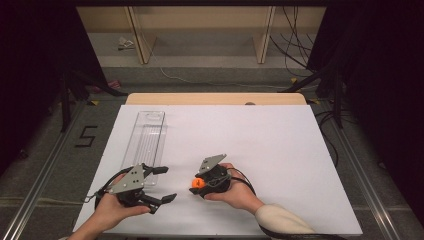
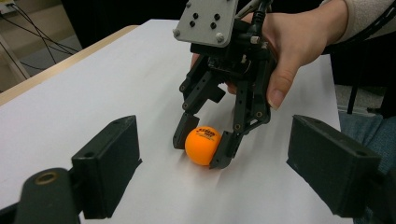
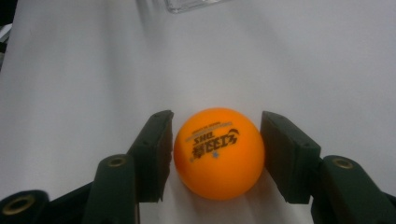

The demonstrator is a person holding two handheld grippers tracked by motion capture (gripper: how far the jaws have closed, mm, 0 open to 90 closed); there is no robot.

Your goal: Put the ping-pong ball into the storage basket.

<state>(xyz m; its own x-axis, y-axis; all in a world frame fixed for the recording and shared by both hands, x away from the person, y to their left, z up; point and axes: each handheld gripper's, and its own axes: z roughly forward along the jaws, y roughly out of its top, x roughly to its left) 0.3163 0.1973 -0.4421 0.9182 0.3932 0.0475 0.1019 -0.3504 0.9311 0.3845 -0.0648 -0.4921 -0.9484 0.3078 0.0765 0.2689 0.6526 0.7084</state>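
Two grippers: both are hand-held above the white table sheet [image 1: 260, 150], one working, one waiting.
Right gripper [image 2: 201, 145]: its black jaws stand on either side of the small orange table-tennis ball with dark printed lettering [image 2: 202, 145], tips down at the sheet. In the right gripper view the left pad looks to be against the ball [image 3: 218, 152], while a thin sliver shows at the right pad, so I judge a light pinch or a close just short of contact; I cannot tell which.
Why so low: a round ball rolls, so jaws flanking its widest part keep it from slipping away as they close.
Ball's place: on the sheet near the table's front edge, about mid-width, in front of the right hand [image 1: 235, 192].
Left gripper [image 1: 164, 184]: jaws spread wide and holding nothing, aimed toward the ball from the side; it seems parked clear of the grasp.
Left hand [image 1: 112, 210]: grips the tool from below, at the front left corner.
Clear plastic oblong tray [image 1: 146, 140]: lies lengthwise along the left side, its near end just beside the left gripper, well apart from the ball; a likely place for the ball to go.
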